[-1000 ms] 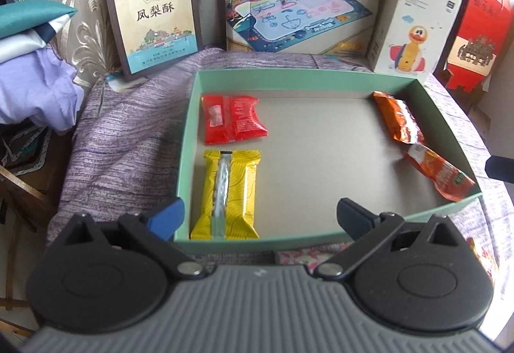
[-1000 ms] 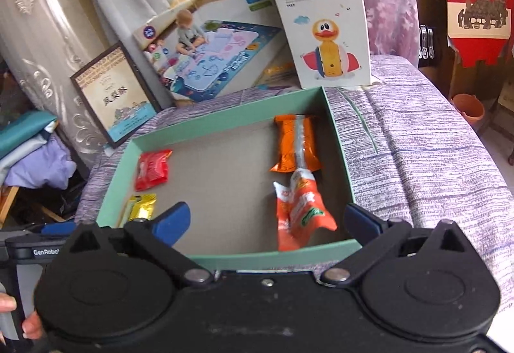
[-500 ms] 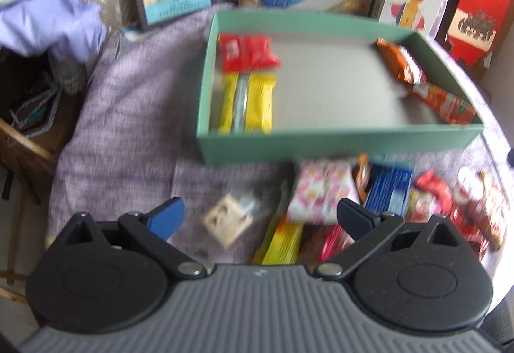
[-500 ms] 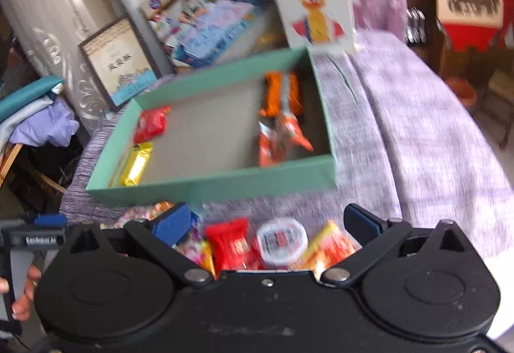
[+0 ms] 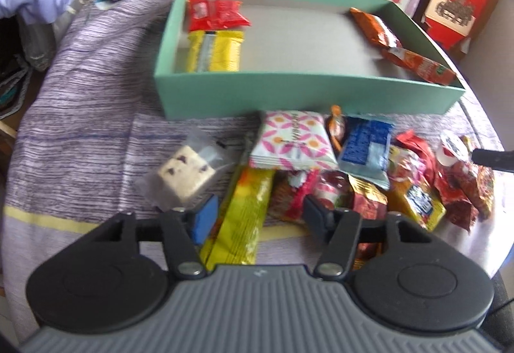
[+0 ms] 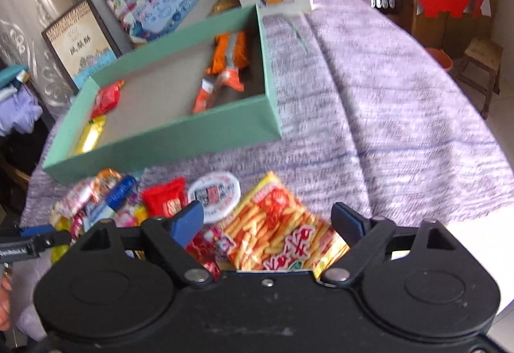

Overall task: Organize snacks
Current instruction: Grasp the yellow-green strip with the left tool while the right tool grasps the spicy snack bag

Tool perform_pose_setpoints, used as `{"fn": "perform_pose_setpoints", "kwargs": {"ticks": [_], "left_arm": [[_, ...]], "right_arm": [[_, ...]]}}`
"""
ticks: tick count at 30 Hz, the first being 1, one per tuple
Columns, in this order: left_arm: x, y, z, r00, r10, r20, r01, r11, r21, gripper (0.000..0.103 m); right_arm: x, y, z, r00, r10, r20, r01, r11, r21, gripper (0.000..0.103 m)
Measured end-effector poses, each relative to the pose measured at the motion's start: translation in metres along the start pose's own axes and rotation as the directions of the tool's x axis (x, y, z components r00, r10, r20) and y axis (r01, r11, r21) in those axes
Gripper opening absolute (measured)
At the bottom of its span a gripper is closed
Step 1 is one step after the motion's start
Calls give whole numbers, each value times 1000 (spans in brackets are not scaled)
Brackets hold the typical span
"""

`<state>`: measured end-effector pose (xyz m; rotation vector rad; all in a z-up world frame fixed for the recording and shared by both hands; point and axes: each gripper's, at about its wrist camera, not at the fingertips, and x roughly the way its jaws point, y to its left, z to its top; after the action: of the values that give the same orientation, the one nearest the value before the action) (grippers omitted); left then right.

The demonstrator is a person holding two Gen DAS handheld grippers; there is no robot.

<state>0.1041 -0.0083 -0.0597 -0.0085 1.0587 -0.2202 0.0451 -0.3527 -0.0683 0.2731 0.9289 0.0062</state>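
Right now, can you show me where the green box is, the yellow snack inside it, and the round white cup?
green box point(image 5: 289, 92), left wrist view, on its near outer wall.
yellow snack point(image 5: 215, 51), left wrist view, middle of the wrapper.
round white cup point(image 6: 214, 194), right wrist view, on its printed lid.

Green box point(image 5: 298, 96): one | packets inside it: four — one red point(image 5: 217, 12), one yellow point(image 5: 215, 52), two orange point(image 5: 372, 27) point(image 5: 417, 64) | loose snacks in front: a heap, too jumbled to count — one nougat cube point(image 5: 184, 173), one long yellow bar point(image 5: 244, 215) | grippers: two | cartons standing behind: three
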Motion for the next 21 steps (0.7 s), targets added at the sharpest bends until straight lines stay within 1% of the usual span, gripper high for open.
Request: {"fn": "perform_pose_setpoints", "kwargs": {"ticks": [3, 5, 8, 9, 10, 13, 16, 18, 20, 21], "left_arm": [[0, 1, -6, 1000, -13, -6, 13, 1000, 9, 56], [3, 5, -9, 1000, -5, -20, 5, 1000, 1, 56], [8, 8, -10, 1000, 7, -31, -7, 1000, 1, 55], [9, 5, -8, 999, 14, -29, -14, 1000, 11, 53], [10, 2, -5, 999, 16, -27, -15, 1000, 21, 52], [17, -6, 2, 999, 23, -22, -22, 999, 43, 52], [25, -11, 8, 999, 38, -14, -37, 996, 76, 53], [27, -13, 11, 999, 34, -13, -33, 996, 85, 53], [28, -14, 13, 1000, 27, -6, -27, 995, 97, 43], [28, -15, 12, 1000, 24, -1, -24, 994, 104, 31]], "right_arm": [[-1, 10, -11, 1000, 21, -22, -23, 998, -62, 88], [-3, 17, -18, 999, 31, -36, -34, 994, -104, 88], [-2, 29, -25, 1000, -5, -27, 0, 985, -174, 87], [0, 32, -26, 1000, -20, -22, 16, 982, -189, 86], [2, 34, -27, 999, -35, -15, 31, 980, -197, 83], [4, 37, -24, 999, -42, -8, 40, 982, -185, 80], [7, 38, -24, 999, -48, -12, 45, 982, -185, 80], [10, 36, -24, 998, -53, -17, 49, 982, -182, 81], [13, 34, -23, 998, -55, -17, 51, 983, -174, 82], [15, 34, -23, 998, -58, -18, 54, 983, -175, 82]]}}
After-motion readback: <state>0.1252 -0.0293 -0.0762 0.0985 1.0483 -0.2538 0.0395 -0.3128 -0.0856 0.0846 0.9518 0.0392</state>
